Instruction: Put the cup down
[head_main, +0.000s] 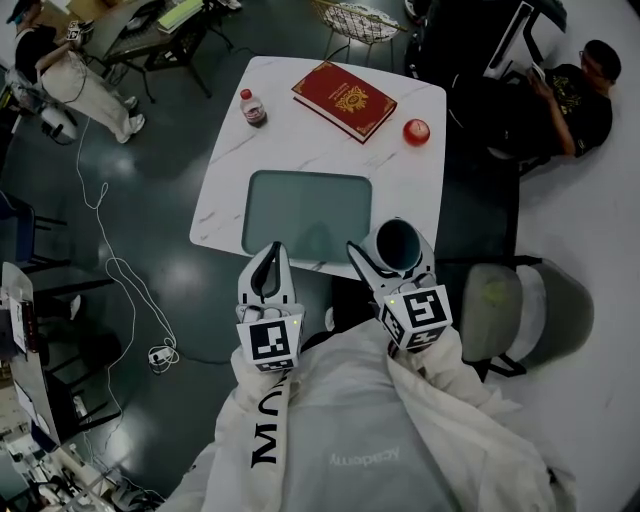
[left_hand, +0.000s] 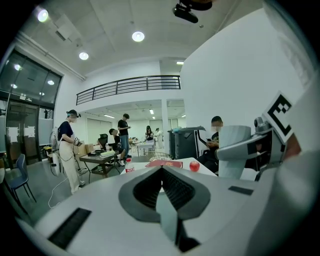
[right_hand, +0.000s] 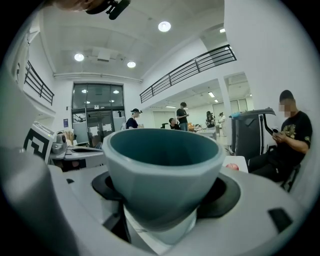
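Note:
A grey cup (head_main: 397, 243) with a teal inside stands upright between the jaws of my right gripper (head_main: 393, 257), which is shut on it. It hangs over the near right edge of the white table (head_main: 420, 180). In the right gripper view the cup (right_hand: 165, 170) fills the middle, and both pads of the right gripper (right_hand: 165, 210) press its lower wall. My left gripper (head_main: 270, 252) is shut and empty, just left of the cup, by the table's front edge. The left gripper view shows the left gripper (left_hand: 161, 172) with jaws together and the cup (left_hand: 234, 150) off to the right.
A grey-green tray (head_main: 300, 190) lies on the table's near half. Farther back are a red book (head_main: 344, 100), a small bottle (head_main: 253, 107) and a red apple (head_main: 416, 131). A grey chair (head_main: 520, 310) stands at the right. A seated person (head_main: 580, 100) is beyond it.

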